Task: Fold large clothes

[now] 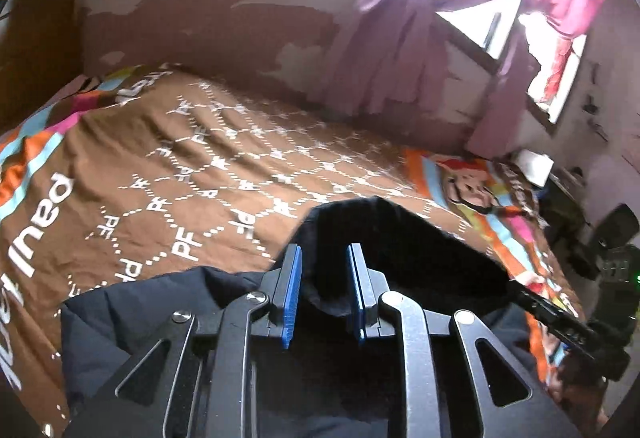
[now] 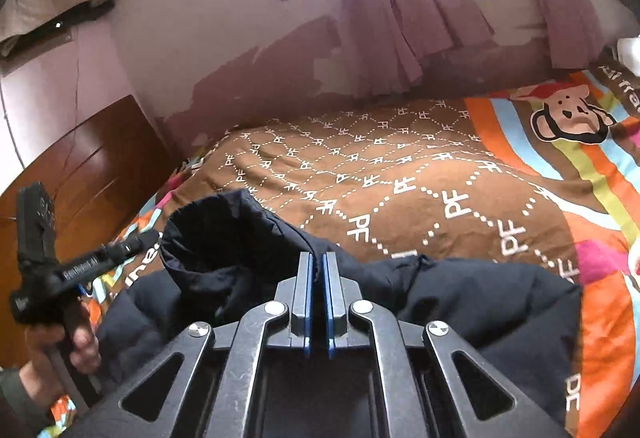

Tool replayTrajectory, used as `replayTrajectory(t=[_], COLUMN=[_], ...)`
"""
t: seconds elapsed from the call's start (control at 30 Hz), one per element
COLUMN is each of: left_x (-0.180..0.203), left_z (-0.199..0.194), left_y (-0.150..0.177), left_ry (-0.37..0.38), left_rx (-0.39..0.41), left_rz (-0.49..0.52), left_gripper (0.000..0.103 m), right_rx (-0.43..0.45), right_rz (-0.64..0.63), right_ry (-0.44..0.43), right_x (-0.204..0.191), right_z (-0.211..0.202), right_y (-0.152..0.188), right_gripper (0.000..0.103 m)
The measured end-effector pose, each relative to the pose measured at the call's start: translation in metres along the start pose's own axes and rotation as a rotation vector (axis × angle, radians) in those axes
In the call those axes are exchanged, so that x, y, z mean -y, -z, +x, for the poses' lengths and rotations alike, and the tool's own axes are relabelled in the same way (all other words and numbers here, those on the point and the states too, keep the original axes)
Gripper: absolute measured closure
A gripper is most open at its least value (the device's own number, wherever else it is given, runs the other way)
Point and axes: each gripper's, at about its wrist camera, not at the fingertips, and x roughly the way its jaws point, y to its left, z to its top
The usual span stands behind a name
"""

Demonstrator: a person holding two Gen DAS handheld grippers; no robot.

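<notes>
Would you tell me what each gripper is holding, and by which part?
The right gripper pinches the dark jacket at a raised fold. The left gripper has fabric between its pads; grip uncertain.

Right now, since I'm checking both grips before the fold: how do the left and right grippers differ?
The left gripper shows a clear gap between its blue pads, with dark jacket fabric bunched in it; the right gripper has its pads nearly together on a thin jacket edge. Both point down over the bedspread.
</notes>
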Motion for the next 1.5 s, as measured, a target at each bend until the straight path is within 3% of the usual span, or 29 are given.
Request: replayTrajectory(t=[0.1,0.33,0.37,0.4,0.5,0.6,0.67,0.7,0.73,0.8,0.9,0.97,1.0,1.1,1.13,1.23,1.4,1.5], left_x=[0.015,0.017,0.015,0.012,0.005,0.004,0.006,0.009,0.013,0.02,0.022,0.017,0.014,0.009,0.006,0.004,0.021,0.013], left_z=[0.004,0.02,0.024,0.028,0.032,0.023,0.024,0.025,0.027,0.03,0.044,0.058,0.063,0.071,0.068,0.049,-0.005,-0.039], left_y=[0.002,0.013,0.013,0.014,0.015,0.011,0.004,0.001,-0.001,-0.006,-0.013,-0.015,-0.014,-0.01,-0.008,-0.004,0.011,0.031], left_ry=[-0.088,-0.217,-0.228,-0.237,-0.241,-0.199,-0.192,-0.193,-0.21,-0.24,-0.285,-0.318,-0.333,-0.334,-0.326,-0.272,-0.166,-0.114], left_rx=[-0.026,-0.038,-0.049,-0.063,-0.059,-0.022,-0.041,-0.048,-0.052,-0.041,-0.054,-0.095,-0.11,-0.135,-0.125,-0.071,-0.039,-0.062], left_rz=[0.082,0.115,0.105,0.089,0.052,0.013,0.008,0.015,0.033,0.057,0.053,0.035,0.031,0.02,0.008,-0.019,0.124,0.145], left_gripper=[0.084,0.084,0.087,0.099,0.101,0.1,0.097,0.089,0.076,0.058,0.055,0.055,0.057,0.096,0.097,0.099,0.1,0.1], right_rx=[0.012,0.039,0.041,0.035,0.011,-0.01,-0.005,0.015,0.032,0.061,-0.018,-0.072,-0.084,-0.122,-0.125,-0.076,-0.022,-0.026], right_rz=[0.015,0.033,0.029,0.025,0.023,0.028,0.06,0.091,0.109,0.134,0.139,0.165,0.167,0.13,0.123,0.094,0.119,0.117], right_ry=[-0.019,-0.036,-0.039,-0.033,-0.04,-0.062,-0.071,-0.07,-0.063,-0.046,0.034,0.022,0.025,0.038,0.03,0.017,-0.093,-0.14], right_x=[0.005,0.02,0.022,0.023,0.027,0.028,0.032,0.035,0.037,0.035,0.033,0.034,0.032,0.027,0.026,0.026,0.032,0.038], right_z=[-0.014,-0.038,-0.04,-0.04,-0.036,-0.032,-0.029,-0.026,-0.025,-0.015,0.02,0.038,0.045,0.061,0.062,0.051,0.013,-0.011], right_y=[0.009,0.02,0.02,0.021,0.025,0.028,0.025,0.02,0.016,0.001,-0.019,-0.024,-0.025,-0.023,-0.02,-0.011,0.008,0.022], right_gripper=[0.098,0.102,0.102,0.102,0.102,0.101,0.073,0.037,0.026,0.026,0.028,0.035,0.042,0.068,0.079,0.091,0.093,0.095])
